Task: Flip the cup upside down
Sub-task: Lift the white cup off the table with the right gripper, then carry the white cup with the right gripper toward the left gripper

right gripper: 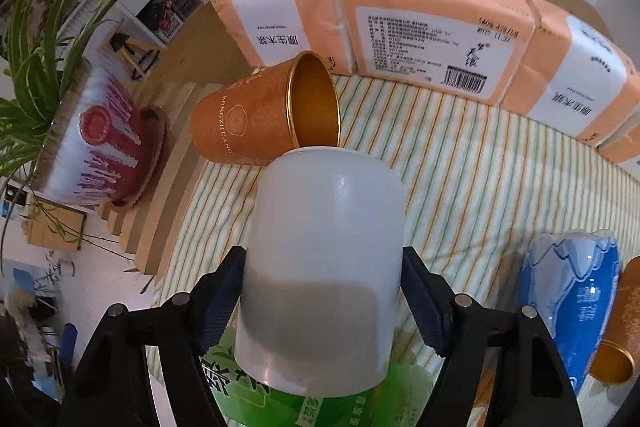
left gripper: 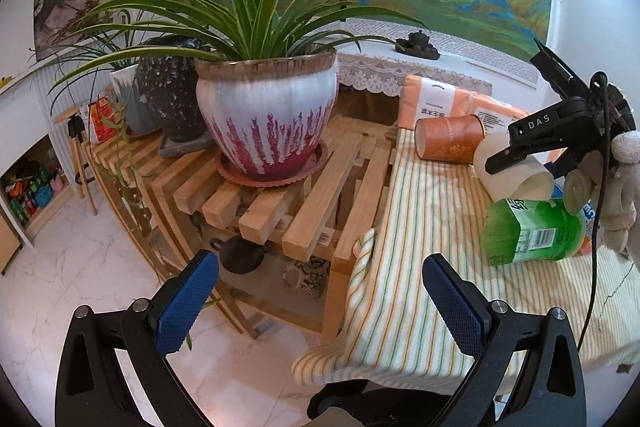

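Observation:
My right gripper (right gripper: 322,301) is shut on a white cup (right gripper: 326,259), holding it by its sides above the striped cloth (right gripper: 480,187). The cup is tilted, its closed end pointing away from the camera. In the left wrist view the same cup (left gripper: 516,175) hangs tilted in the right gripper (left gripper: 520,155) at the right, above the table. My left gripper (left gripper: 320,303) is open and empty, low over the table's near left corner, well away from the cup.
An orange paper cup (right gripper: 256,123) lies on its side beyond the white cup. A green bottle (left gripper: 532,231) lies under it. Orange tissue packs (right gripper: 420,27) line the back. A blue bottle (right gripper: 576,299) lies right. A potted plant (left gripper: 266,119) stands on a slatted rack (left gripper: 304,203) left.

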A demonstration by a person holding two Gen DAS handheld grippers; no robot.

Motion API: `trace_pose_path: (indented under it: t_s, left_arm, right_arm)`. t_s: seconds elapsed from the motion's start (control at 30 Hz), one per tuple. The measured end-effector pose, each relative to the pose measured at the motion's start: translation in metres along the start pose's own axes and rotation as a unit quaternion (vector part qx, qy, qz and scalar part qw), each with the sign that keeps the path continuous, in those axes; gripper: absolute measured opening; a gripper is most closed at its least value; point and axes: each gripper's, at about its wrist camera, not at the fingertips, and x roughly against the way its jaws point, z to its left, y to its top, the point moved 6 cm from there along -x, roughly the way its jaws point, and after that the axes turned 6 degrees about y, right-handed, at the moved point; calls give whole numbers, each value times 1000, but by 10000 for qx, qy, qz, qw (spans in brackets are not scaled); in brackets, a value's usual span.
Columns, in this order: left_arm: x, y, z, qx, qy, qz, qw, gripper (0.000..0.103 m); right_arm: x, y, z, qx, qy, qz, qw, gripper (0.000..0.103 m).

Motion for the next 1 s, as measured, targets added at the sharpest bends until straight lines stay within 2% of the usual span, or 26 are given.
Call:
trace_pose_path:
  t_s: [0.4,0.67,0.83,1.0]
  left_arm:
    - [12,2,-5,-26,-40,-97,9999,103]
    - [20,3,-14,-84,-174,-113,9997,103]
    - [24,1,-23,-106,-338,-38,9994,103]
    - [32,-1,-36,-216,-512,-24,9985,103]
  right_arm:
    - [41,3,-7,178,-50,-414,9990,72]
    - [83,0,-1,165,210,-870,9959,72]
    - [125,-20,8,444,257,-1113,9925,72]
    - [154,-56,4,639,184,-1203,9905,72]
